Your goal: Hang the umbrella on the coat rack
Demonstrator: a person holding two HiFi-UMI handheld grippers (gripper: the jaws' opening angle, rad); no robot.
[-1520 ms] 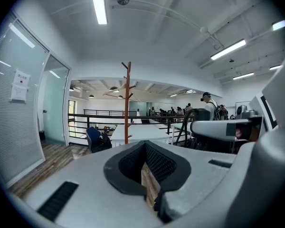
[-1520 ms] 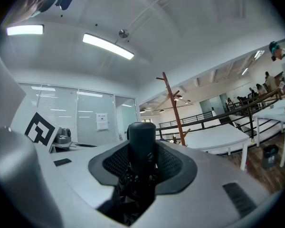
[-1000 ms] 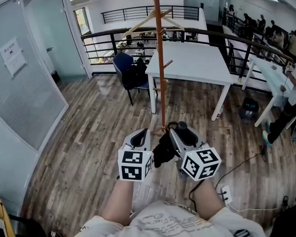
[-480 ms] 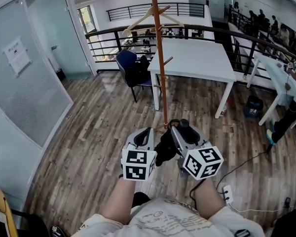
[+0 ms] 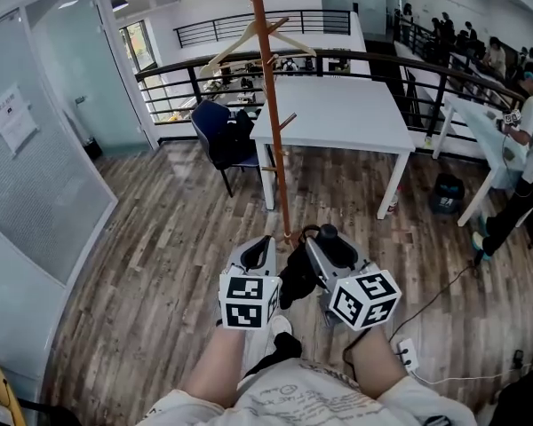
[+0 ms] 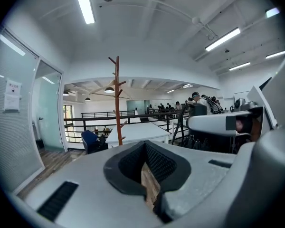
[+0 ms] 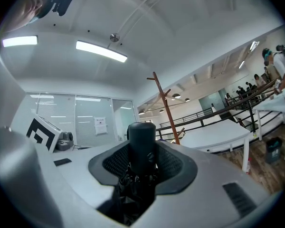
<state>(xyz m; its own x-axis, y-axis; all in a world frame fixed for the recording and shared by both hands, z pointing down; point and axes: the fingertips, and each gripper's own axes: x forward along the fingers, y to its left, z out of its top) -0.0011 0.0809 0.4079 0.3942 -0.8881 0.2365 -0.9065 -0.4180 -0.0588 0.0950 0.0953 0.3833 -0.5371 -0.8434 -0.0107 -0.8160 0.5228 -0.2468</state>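
A brown wooden coat rack point(image 5: 271, 131) stands on the plank floor just ahead of me, its pegs high up; it also shows as the coat rack point(image 6: 117, 103) and the coat rack point(image 7: 165, 106) in the gripper views. A folded black umbrella point(image 5: 298, 273) lies across my right gripper point(image 5: 318, 247), which is shut on it. In the right gripper view the umbrella's handle point(image 7: 141, 146) stands upright between the pads of the right gripper point(image 7: 141, 167). My left gripper point(image 5: 259, 248) is beside it and holds nothing; in the left gripper view point(image 6: 145, 167) its jaws are shut to a thin slit.
A wooden hanger point(image 5: 249, 38) hangs on the rack. Behind it stand a white table point(image 5: 338, 114) and a blue chair point(image 5: 215, 127) by a black railing point(image 5: 382, 60). A glass wall point(image 5: 35, 193) runs along the left. A person point(image 5: 524, 149) stands at the right; a power strip point(image 5: 407, 349) lies on the floor.
Both grippers have moved a little forward toward the rack, the umbrella still held in the right one. The rack now sits further left in the head view.
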